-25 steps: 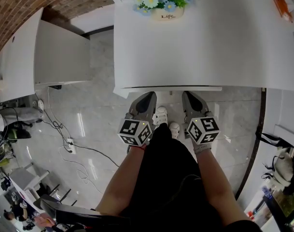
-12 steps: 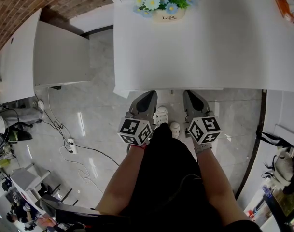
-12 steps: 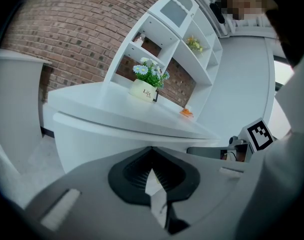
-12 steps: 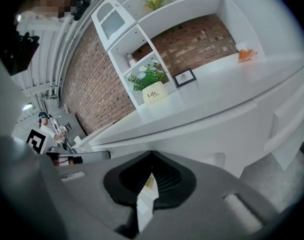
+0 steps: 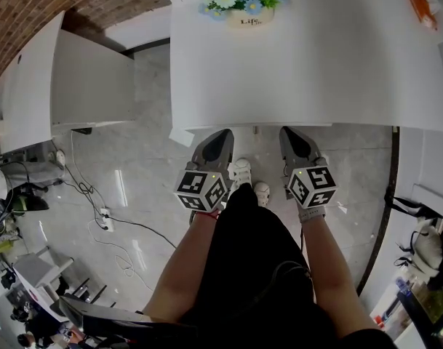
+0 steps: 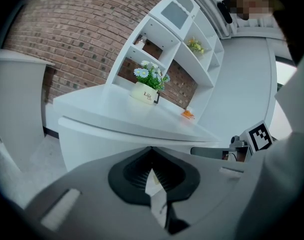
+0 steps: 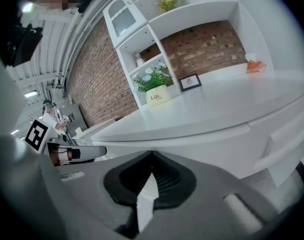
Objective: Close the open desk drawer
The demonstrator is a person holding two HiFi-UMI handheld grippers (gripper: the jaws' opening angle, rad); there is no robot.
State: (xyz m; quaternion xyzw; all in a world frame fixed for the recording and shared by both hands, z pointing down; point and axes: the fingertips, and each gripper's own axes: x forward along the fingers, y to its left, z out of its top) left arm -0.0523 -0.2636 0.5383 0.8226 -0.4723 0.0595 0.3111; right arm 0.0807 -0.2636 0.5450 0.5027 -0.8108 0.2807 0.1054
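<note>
The white desk (image 5: 316,64) fills the upper head view. Its drawer front (image 6: 102,141) shows in the left gripper view as a white panel tucked beneath the desktop lip; in the right gripper view the drawer front (image 7: 206,144) sits flush below the edge. From the head view the drawer is hidden beneath the desktop. My left gripper (image 5: 222,134) and right gripper (image 5: 289,131) both point at the desk's front edge, tips at or just under it. Both are shut with nothing in them. In their own views the left gripper (image 6: 152,150) and right gripper (image 7: 152,155) face that panel closely.
A flower pot (image 5: 248,6) stands at the desk's back, with an orange object (image 5: 419,9) at the far right. A second white desk (image 5: 54,86) is to the left. Cables and a power strip (image 5: 105,217) lie on the marble floor. My white shoes (image 5: 250,180) are below the desk edge.
The drawer front that stuck out past the desk edge has slid in and no longer shows from above. Both grippers moved forward with it, toward the desk.
</note>
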